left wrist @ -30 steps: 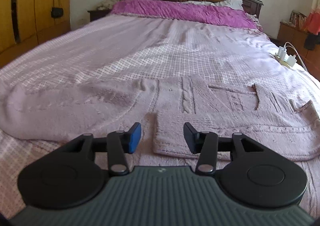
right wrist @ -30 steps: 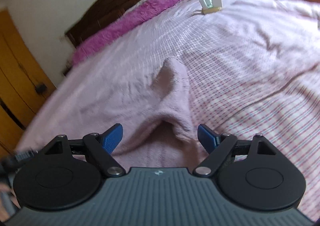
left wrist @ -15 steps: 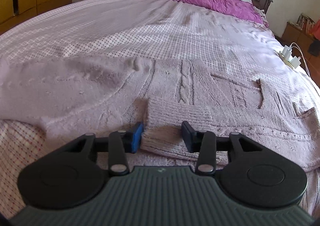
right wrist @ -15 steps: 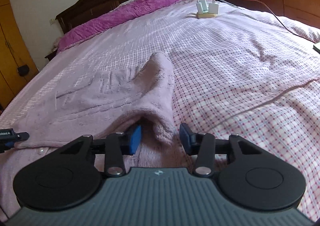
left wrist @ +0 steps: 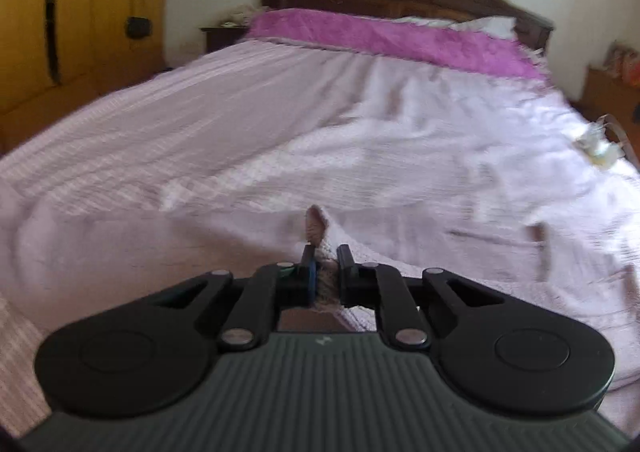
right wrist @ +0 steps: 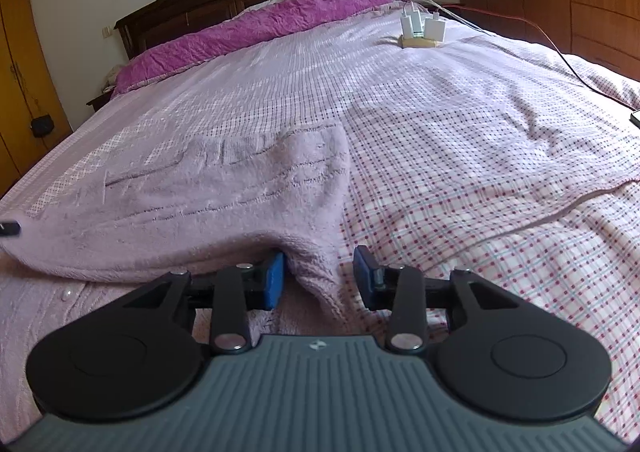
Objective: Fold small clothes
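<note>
Sweater is a soft, fuzzy knit, so I'd guess it's light and floppy, sagging wherever it isn't held; best grabbed by its ribbed hem. It's spread across the bed, lower left in the right wrist view. Left gripper has just pinched down, jaws narrow on a bunched hem fold. Right gripper jaws have been closing and stand half open around a hem corner; only the left pad seems to touch.

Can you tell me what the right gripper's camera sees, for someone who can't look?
The right gripper straddles a bunched edge of a pale pink knitted sweater; its jaws have just been closing, but a gap remains beside one pad. The sweater lies on a checked bed cover, with white chargers farther back.
</note>
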